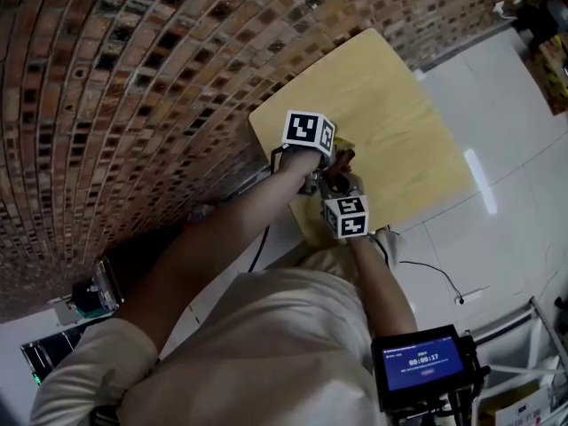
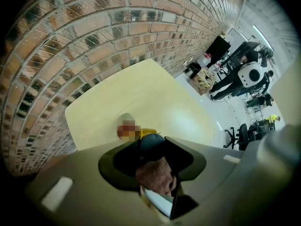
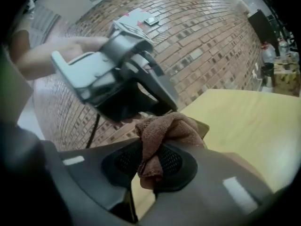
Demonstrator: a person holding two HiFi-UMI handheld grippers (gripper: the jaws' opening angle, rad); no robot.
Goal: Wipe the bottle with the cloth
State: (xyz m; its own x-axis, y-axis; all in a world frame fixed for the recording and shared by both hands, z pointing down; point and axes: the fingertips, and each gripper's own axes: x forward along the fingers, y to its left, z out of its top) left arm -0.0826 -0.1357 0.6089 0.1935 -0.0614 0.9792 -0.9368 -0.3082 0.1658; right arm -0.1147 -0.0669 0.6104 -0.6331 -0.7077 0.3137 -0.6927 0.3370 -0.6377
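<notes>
Right gripper (image 3: 153,163): jaws pressed together on a bunched brown cloth (image 3: 168,128), whose free wad bulges out past the tips.
Left gripper (image 2: 153,164): jaws part-way closed and clamped on the bottle (image 2: 153,144). Its dark top sits between the pads, with a slip of white label lower down.
Contact: the cloth lies against the bottle's side within the left gripper's span, and the two grippers are almost touching.
Where: the bottle is over the near edge of the pale wooden table (image 1: 390,122), beside the brick wall (image 1: 133,78). I cannot tell whether its base rests on the top.
Step in hand: most likely the wipe itself, cloth on bottle.
Doing it well: hold the left clamp firm so the bottle cannot twist. Rub with the soft wad, not the jaw tips, in light strokes along the exposed side. The faces under the pads are likely to need a re-grip or a turn.
Risk: pushing too hard could lever the bottle out of the clamp.
</notes>
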